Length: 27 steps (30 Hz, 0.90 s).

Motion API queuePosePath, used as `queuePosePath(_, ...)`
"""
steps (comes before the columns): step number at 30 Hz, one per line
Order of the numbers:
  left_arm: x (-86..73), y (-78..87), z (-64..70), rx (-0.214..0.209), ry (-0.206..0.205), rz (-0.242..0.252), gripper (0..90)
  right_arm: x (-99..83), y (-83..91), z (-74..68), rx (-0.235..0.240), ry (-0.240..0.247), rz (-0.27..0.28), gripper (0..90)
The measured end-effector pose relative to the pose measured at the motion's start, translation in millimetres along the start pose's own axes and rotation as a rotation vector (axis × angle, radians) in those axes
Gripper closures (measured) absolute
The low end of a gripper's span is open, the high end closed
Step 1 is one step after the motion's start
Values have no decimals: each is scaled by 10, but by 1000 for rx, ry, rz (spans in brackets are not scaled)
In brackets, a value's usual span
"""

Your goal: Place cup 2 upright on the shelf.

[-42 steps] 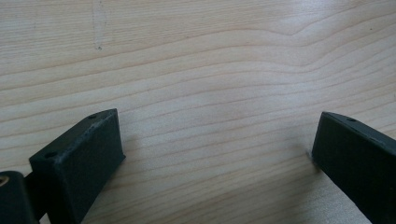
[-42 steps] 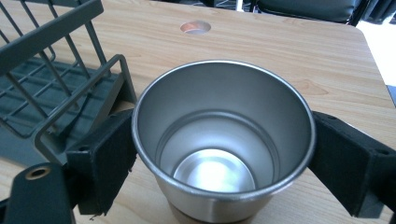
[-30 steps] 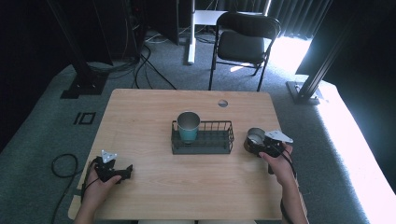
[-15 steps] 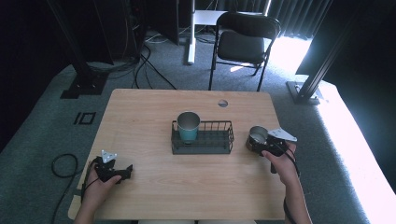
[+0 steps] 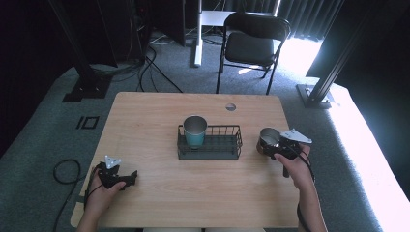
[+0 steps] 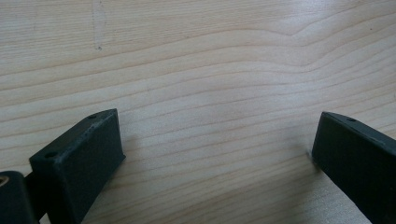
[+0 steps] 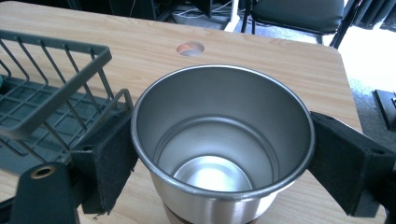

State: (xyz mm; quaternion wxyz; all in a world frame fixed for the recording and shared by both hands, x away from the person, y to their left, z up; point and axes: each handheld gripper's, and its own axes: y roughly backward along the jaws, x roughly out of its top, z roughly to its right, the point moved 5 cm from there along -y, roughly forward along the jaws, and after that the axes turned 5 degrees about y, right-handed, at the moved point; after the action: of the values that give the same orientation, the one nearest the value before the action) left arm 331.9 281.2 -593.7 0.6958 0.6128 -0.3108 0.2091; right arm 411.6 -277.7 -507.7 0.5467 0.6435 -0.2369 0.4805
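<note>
- Right gripper (image 5: 269,145) jaws clamp the steel cup (image 7: 223,140), upright, just right of the wire basket (image 5: 209,149).
- Steel cup interior is bare metal.
- Wire basket holds one teal cup (image 5: 195,131), upright at its left end.
- Left gripper (image 5: 126,178) sits at the table's (image 5: 145,116) near-left corner, jaws wide, gripping nothing.

The steel cup (image 7: 222,144) stands upright and empty, with a shiny inside, a rolled rim and a dark band at its base, on the wooden table just right of the wire basket (image 5: 220,145), while a teal steel cup (image 5: 195,131) stands upright in that basket's left end.
</note>
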Motion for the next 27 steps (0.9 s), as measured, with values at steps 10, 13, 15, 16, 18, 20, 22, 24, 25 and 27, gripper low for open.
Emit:
queuePosePath(10, 0, 0, 0, 0, 0, 0, 25, 151, 61, -16, 9, 7, 22, 134)
queuePosePath(13, 0, 0, 0, 0, 0, 0, 25, 208, 80, -20, 12, 1, 29, 133)
queuePosePath(15, 0, 0, 0, 0, 0, 0, 25, 245, 91, -22, 10, 4, 37, 134)
queuePosePath(16, 0, 0, 0, 0, 0, 0, 25, 271, 100, -29, 14, 6, 41, 134)
queuePosePath(18, 0, 0, 0, 0, 0, 0, 25, 316, 114, -42, 15, 8, 51, 134)
queuePosePath(20, 0, 0, -1, 0, -1, 0, 25, 360, 124, -65, 20, 16, 58, 134)
queuePosePath(22, 0, 0, 0, 0, 0, 0, 25, 420, 130, -97, 29, 20, 67, 134)
queuePosePath(24, 0, 0, 0, 0, 0, 1, 25, 469, 131, -126, 34, 29, 77, 134)
queuePosePath(25, 0, 0, 0, 0, 0, 1, 25, 497, 133, -144, 35, 31, 81, 134)
queuePosePath(27, 0, 0, 0, 0, 0, 0, 25, 558, 138, -185, 43, 37, 91, 134)
